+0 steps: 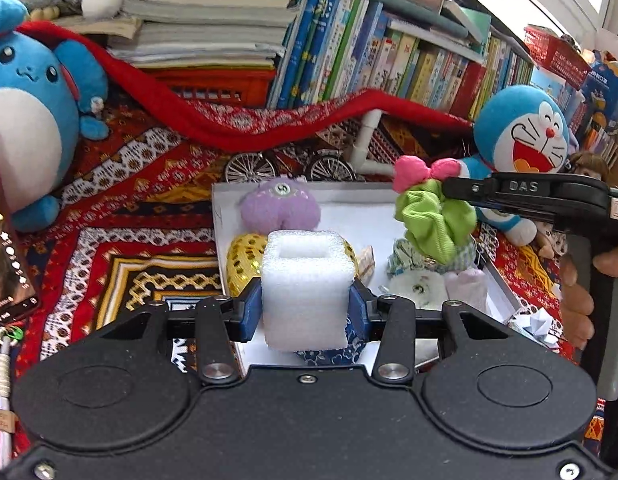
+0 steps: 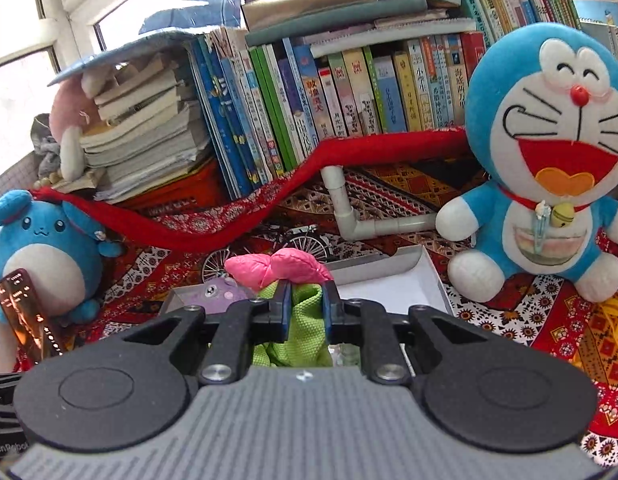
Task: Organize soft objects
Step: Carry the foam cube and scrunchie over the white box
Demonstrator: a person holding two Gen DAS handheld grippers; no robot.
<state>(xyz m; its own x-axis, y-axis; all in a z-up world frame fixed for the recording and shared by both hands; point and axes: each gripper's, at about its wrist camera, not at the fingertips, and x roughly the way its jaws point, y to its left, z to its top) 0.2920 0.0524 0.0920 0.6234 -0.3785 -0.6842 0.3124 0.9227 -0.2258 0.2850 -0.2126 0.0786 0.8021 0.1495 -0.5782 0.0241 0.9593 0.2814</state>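
Left claw (image 1: 307, 312): blue pads clamped on either flank of a white foam block (image 1: 307, 280), held upright over the near end of a white box (image 1: 389, 200). Right claw (image 2: 305, 312): jaws drawn nearly together, pinching a lime-green scrunchie (image 2: 305, 320) just below its pink bow (image 2: 277, 266); in the left view the same scrunchie (image 1: 435, 224) hangs from the black claw above the right half of the box.

Handling, as judged from appearance. The foam block looks very light and springy, with a square recess in its top; its walls probably dent under pressure, so a modest squeeze low on the flat sides (where the pads sit now) should do. The scrunchie is limp gathered fabric that sags below the grip; it probably cannot slip far, but a pinch on a single fold could let it swing or unfurl, so hold near the bow's knot, where the fabric bunches thickest.

Box contents: a purple plush (image 1: 281, 208) at the far left, a gold spotted item (image 1: 243, 268) partly behind the foam, and pale fabric pieces (image 1: 433, 276) beneath the scrunchie.

Surroundings: a patterned cloth (image 1: 121, 248) covers the worktop; a round blue plush (image 1: 25, 120) sits left of the box, a blue cat plush (image 2: 549, 160) right of it, and rows of books (image 2: 349, 92) line the back.
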